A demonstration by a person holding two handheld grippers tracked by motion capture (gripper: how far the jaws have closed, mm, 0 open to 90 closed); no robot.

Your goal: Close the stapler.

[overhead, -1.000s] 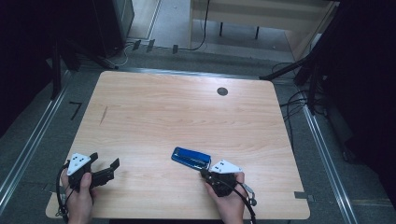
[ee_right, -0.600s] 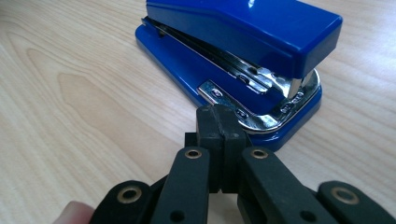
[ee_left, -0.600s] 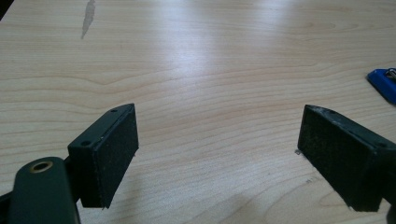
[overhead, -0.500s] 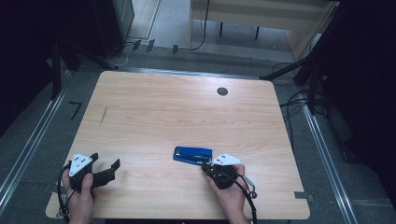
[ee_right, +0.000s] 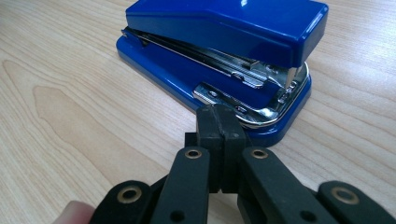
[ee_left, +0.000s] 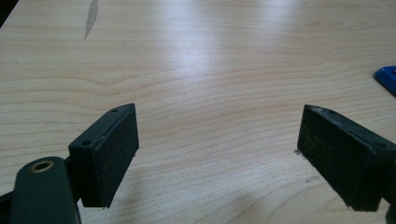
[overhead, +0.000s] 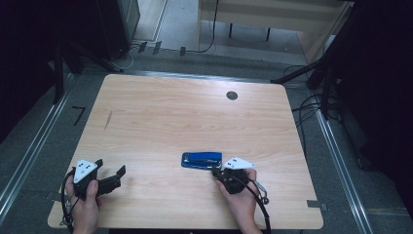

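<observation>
- Glossy blue plastic stapler with chromed metal mouth (overhead: 201, 160) lies flat on the pale wood-grain table (overhead: 185, 117), toward the table's near edge, right of centre
- Right gripper (overhead: 217, 171) sits at the stapler's right end, held in a hand (overhead: 242, 200); its jaws are pressed together with nothing between them
- In the right gripper view the closed tips (ee_right: 218, 122) sit right at the stapler's (ee_right: 224, 51) chromed front lip; contact cannot be confirmed
- Left gripper (overhead: 113, 178) rests well to the left of the stapler, near the table's near-left corner
- Left gripper (ee_left: 219, 154) jaws stand wide apart over bare wood, empty; a blue corner of the stapler (ee_left: 386, 78) sits far off at the frame's right edge
- Small dark round disc (overhead: 232, 95) lies beyond the stapler, near the table's far edge
</observation>
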